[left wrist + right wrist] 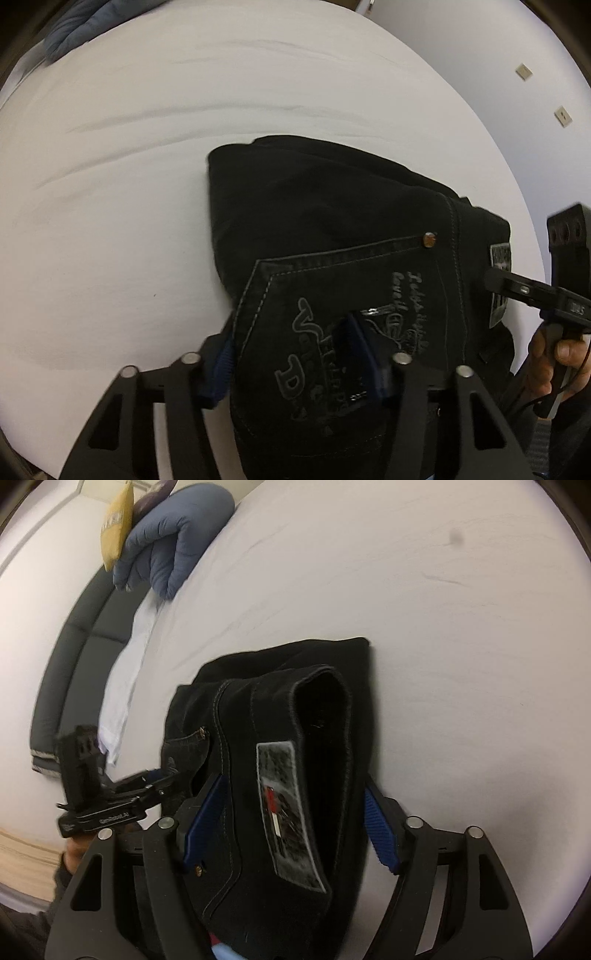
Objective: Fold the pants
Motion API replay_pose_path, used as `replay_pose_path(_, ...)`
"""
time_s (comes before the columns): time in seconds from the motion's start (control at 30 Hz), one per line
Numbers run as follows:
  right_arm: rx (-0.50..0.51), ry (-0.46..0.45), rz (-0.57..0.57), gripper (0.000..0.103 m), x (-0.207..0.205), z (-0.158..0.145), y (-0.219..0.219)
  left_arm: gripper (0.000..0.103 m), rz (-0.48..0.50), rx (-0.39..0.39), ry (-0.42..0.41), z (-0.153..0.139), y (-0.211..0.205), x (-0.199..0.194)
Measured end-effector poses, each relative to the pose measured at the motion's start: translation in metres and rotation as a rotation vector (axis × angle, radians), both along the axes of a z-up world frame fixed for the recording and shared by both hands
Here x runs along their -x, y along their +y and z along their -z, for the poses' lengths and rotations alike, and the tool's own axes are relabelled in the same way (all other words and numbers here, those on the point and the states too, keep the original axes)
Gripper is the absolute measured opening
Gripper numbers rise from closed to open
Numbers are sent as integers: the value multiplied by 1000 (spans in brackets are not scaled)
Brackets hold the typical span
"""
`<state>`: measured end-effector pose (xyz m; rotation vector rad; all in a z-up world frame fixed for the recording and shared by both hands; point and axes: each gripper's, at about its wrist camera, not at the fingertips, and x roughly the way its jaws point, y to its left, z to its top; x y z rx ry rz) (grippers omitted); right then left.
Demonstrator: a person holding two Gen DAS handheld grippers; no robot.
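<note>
On white bed (147,184), folded black pants (332,229), both grippers gripping

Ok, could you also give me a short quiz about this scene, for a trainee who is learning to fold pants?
1. True or false: the pants lie on a white sheet.
2. What lies between the jaws of the right gripper? A. the waistband with its label. B. a sock. C. nothing.
3. Fill in: between the jaws of the left gripper lies a back ____ with lettering.

Key: 1 true; 2 A; 3 pocket.
</note>
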<state>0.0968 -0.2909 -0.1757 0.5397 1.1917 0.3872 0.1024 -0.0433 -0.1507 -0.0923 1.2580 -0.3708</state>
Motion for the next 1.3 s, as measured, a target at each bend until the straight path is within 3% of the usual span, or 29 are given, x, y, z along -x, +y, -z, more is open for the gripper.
replay_pose_path(0.03, 25, 4, -1, 41, -1, 1, 3, 43, 7, -2, -8, -1, -3, 1)
replay_pose_path(0.07, 33, 3, 1, 37, -2, 1, 6, 29, 20, -9, -26, -4, -8, 3)
replay_pose_path(0.13, 83, -37, -6, 27, 0, -6, 16, 20, 31, -32, -62, -10, -14, 6)
replay_pose_path(0.23, 174, -117, -27, 16, 8, -25, 35, 17, 11, -43, -89, -17, -20, 10)
replay_pose_path(0.43, 119, -225, -21, 14, -1, -75, 41, 16, -7, 17, -177, -65, -20, 2)
replay_pose_path(0.63, 75, -287, 12, 14, -61, -120, 20, 16, -5, 40, -283, -117, -32, -44)
replay_pose_path(0.7, 66, -282, 30, 14, -84, -120, 12, 17, 7, 23, -298, -119, -43, -65)
replay_pose_path(0.8, 50, -236, 66, 14, -125, -100, -10, 17, 14, 16, -275, -100, -65, -98)
replay_pose_path(0.9, 67, -191, 101, 18, -153, -61, -27, 18, 26, -2, -243, -67, -76, -121)
replay_pose_path(1.0, 157, -101, 180, 30, -164, -14, -41, 32, 16, -67, -210, -27, -89, -133)
replay_pose_path(1.07, 70, -147, 217, 41, -157, -3, -49, 41, -13, -71, -210, -11, -87, -133)
replay_pose_path(1.17, 71, -179, 231, 51, -146, -6, -51, 57, -34, -40, -222, -13, -76, -124)
replay_pose_path(1.2, 94, -185, 235, 52, -141, -10, -52, 57, -24, -49, -237, -18, -75, -118)
replay_pose_path(1.3, 167, -225, 284, 53, -118, -28, -57, 65, -52, -79, -397, -53, -66, -88)
